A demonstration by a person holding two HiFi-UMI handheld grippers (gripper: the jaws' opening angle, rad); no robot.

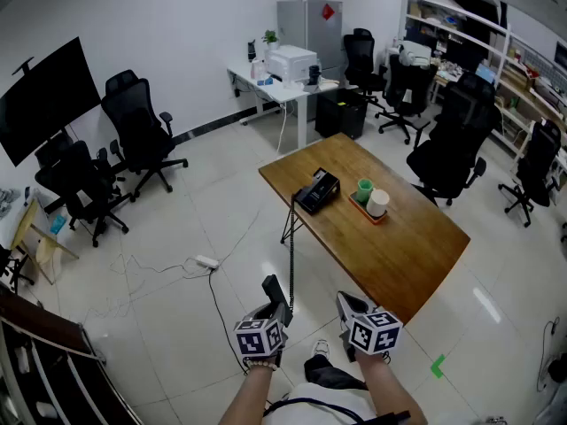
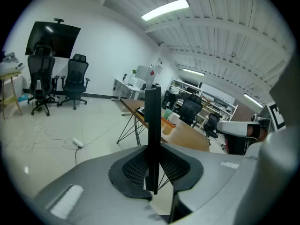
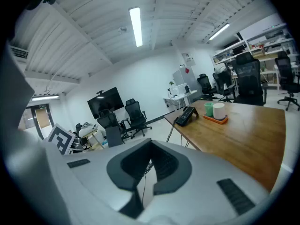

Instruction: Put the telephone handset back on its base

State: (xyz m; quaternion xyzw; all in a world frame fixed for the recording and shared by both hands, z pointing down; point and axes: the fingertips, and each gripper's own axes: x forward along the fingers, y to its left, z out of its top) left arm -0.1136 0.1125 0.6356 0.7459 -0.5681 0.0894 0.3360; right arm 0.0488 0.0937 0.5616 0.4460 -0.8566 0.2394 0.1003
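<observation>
handset held upright in the left fingers, base well ahead on the wooden surface

head view: a person stands on a tiled office floor, off the near corner of a wooden surface. the left gripper has its fingers closed on the black telephone handset. the left gripper view shows the handset edge-on between the pads, its long axis pointing up. the right gripper is level with it; its fingers stand a little apart with nothing between them.

the telephone base sits near the surface's far left edge, well apart from both grippers and straight ahead of the left one. a coiled cord hangs from that edge towards the handset.

judgement: the handset likely has to travel forward and tip from upright to lie along the base. an orange tray with a green cup and a white cup stands just beside the base on its right, so there is little room on that side. the slack cord could snag.
</observation>
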